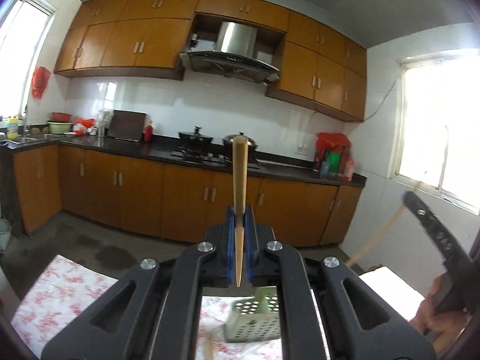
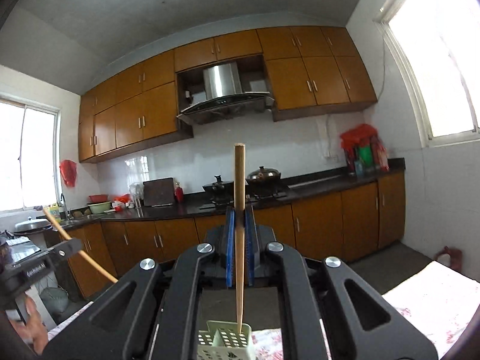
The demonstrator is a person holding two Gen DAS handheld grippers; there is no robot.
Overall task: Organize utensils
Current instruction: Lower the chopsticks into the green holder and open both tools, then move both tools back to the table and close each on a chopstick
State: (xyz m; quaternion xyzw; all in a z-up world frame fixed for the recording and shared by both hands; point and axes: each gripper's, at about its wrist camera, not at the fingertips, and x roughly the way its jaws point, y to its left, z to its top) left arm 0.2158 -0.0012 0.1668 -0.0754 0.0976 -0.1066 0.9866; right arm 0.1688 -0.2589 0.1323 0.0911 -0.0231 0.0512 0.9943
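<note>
We see our left gripper (image 1: 239, 225) clamped tight on a wooden chopstick (image 1: 240, 177) that stands upright between its blue pads. Our right gripper (image 2: 239, 225) pinches its own chopstick (image 2: 239, 210) likewise, thin tip hanging just over the perforated green utensil basket (image 2: 225, 343) on the floral tablecloth (image 2: 426, 297).

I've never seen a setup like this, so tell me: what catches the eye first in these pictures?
Each black gripper pinches a wooden chopstick upright between blue pads: the left gripper its chopstick, the right gripper its chopstick. Below them, a pale green perforated basket stands on a floral tablecloth.
</note>
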